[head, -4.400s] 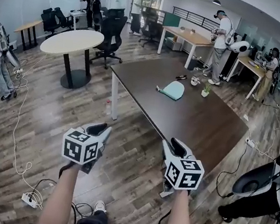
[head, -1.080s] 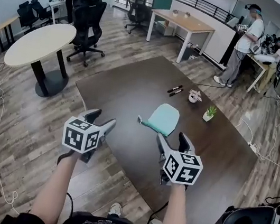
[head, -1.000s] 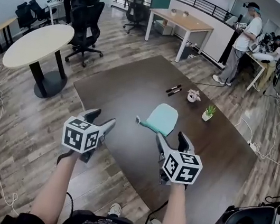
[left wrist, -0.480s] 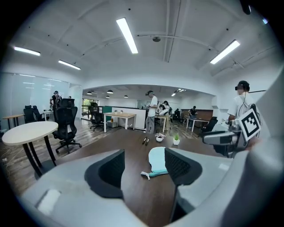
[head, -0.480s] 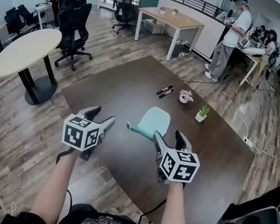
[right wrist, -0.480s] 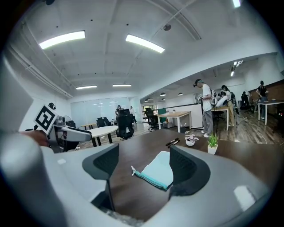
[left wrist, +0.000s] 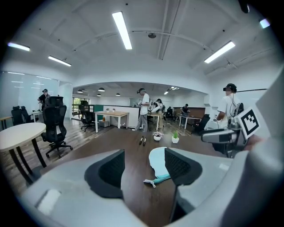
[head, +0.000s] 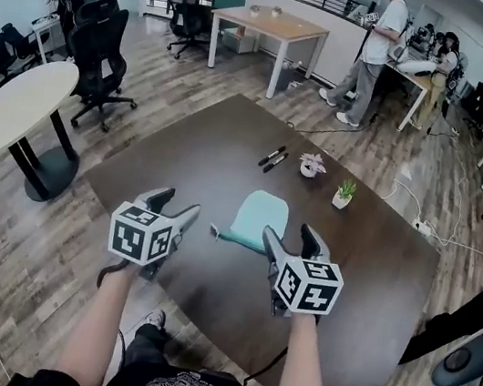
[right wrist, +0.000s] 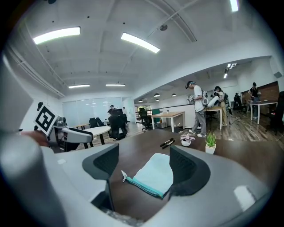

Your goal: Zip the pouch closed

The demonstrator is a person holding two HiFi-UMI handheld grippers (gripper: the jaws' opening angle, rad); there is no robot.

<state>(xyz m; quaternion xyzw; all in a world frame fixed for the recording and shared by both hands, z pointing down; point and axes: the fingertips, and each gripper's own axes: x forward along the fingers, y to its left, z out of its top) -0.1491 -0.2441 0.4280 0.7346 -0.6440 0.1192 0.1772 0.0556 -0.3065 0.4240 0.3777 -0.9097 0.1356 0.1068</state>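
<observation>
Left gripper (head: pixel 174 206): jaws apart, nothing between them, held above the table's near edge. Right gripper (head: pixel 290 236): likewise released and empty, just short of the pouch.

Pouch (head: pixel 257 218): pale teal, flat on the dark table (head: pixel 230 153) close to the near edge, zipper edge and pull tab (head: pixel 215 230) facing the grippers. Two markers (head: pixel 272 157) and two small potted plants (head: pixel 345 194) sit toward the far edge.

Risk: the pouch is loose and soft. Pulling the slider without pinning the fabric would likely drag it. The small tab may slip out.

No readable writing; only square markers on the cubes.
</observation>
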